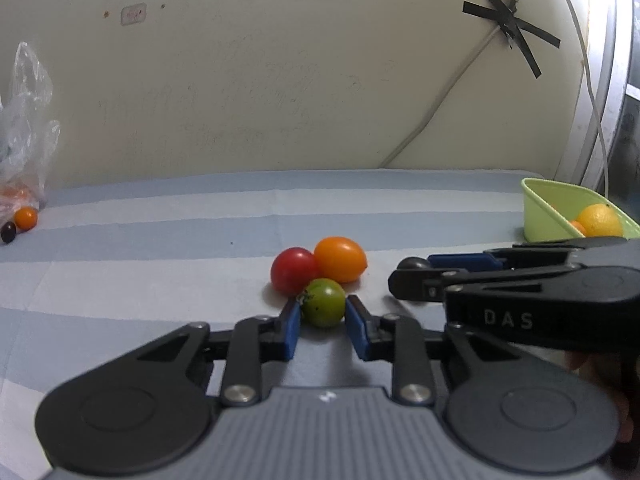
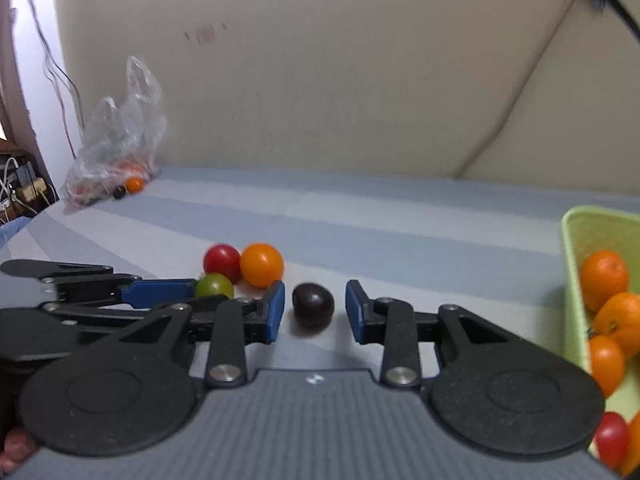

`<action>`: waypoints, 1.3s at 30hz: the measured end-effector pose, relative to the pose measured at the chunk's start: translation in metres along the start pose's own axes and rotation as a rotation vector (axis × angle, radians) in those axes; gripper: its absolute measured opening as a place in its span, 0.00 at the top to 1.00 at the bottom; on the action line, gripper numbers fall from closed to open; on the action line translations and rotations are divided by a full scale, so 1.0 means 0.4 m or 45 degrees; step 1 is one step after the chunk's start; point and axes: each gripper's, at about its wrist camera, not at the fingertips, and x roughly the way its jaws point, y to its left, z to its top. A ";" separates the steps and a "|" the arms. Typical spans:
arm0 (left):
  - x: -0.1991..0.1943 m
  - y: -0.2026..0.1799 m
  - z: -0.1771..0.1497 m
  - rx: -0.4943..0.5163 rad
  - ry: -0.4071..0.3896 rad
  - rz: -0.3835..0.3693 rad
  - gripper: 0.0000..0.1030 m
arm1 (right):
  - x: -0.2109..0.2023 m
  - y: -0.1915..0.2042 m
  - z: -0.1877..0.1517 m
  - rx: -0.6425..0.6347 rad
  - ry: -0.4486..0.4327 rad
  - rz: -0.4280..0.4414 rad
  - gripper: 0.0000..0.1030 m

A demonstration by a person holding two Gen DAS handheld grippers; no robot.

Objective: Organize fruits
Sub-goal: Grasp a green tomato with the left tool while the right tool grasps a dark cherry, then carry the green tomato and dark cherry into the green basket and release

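- Green plastic bin (image 2: 570,280) at the right already holds several oranges and tomatoes, so part of the sorting looks done.
- Left gripper (image 1: 322,316) is clamped on the green tomato (image 1: 323,307), which touches the red tomato (image 1: 294,270) and orange tomato (image 1: 340,259) on the striped cloth (image 1: 160,280).
- Right gripper (image 2: 315,309) stands apart around the dark fruit (image 2: 313,310), not touching it.
- Two small fruits by the plastic bag (image 2: 116,152) also remain.

Three tomatoes (image 1: 320,280) clustered mid-table (image 1: 160,280), bin (image 1: 552,208) holding fruit far right, plastic bag (image 1: 28,120) far left
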 end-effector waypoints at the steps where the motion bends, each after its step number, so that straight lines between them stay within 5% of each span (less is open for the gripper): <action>1: -0.001 -0.002 0.000 0.002 -0.003 0.001 0.76 | 0.012 -0.003 0.001 0.008 0.037 0.009 0.64; 4: -0.013 0.002 -0.004 -0.013 -0.031 -0.012 0.77 | 0.007 0.000 -0.001 0.005 0.033 -0.001 0.75; 16: -0.174 -0.098 -0.117 0.115 -0.066 -0.284 0.77 | -0.212 0.004 -0.141 0.018 -0.045 0.001 0.75; 25: -0.240 -0.245 -0.174 0.230 -0.022 -0.482 0.76 | -0.384 -0.028 -0.265 0.098 -0.103 -0.156 0.75; 30: -0.233 -0.307 -0.191 0.324 -0.013 -0.455 0.76 | -0.420 -0.036 -0.296 0.060 -0.109 -0.251 0.75; 39: -0.242 -0.335 -0.198 0.375 -0.031 -0.374 0.71 | -0.424 -0.045 -0.311 0.051 -0.133 -0.246 0.72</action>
